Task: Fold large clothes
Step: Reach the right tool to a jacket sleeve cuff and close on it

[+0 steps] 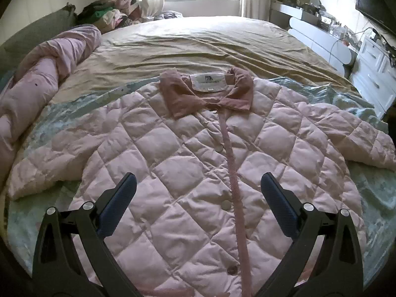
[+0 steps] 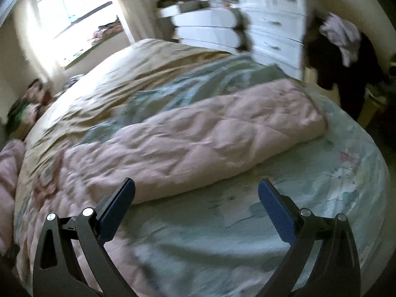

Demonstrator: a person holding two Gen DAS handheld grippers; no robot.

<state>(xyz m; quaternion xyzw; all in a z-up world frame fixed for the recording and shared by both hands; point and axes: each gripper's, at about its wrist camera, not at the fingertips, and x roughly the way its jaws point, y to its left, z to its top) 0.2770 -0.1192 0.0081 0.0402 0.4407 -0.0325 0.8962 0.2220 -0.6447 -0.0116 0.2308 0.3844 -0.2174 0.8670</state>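
Note:
A pale pink quilted jacket lies flat and buttoned on the bed, its darker pink collar at the far end and both sleeves spread out. My left gripper is open and empty, held above the jacket's lower front. In the blurred right wrist view the jacket's right sleeve stretches across the bed. My right gripper is open and empty, above the sheet just in front of that sleeve.
The bed has a tan cover and a pale green printed sheet. A rolled pink duvet lies along the left. A clothes pile sits at the far left corner. White drawers stand on the right.

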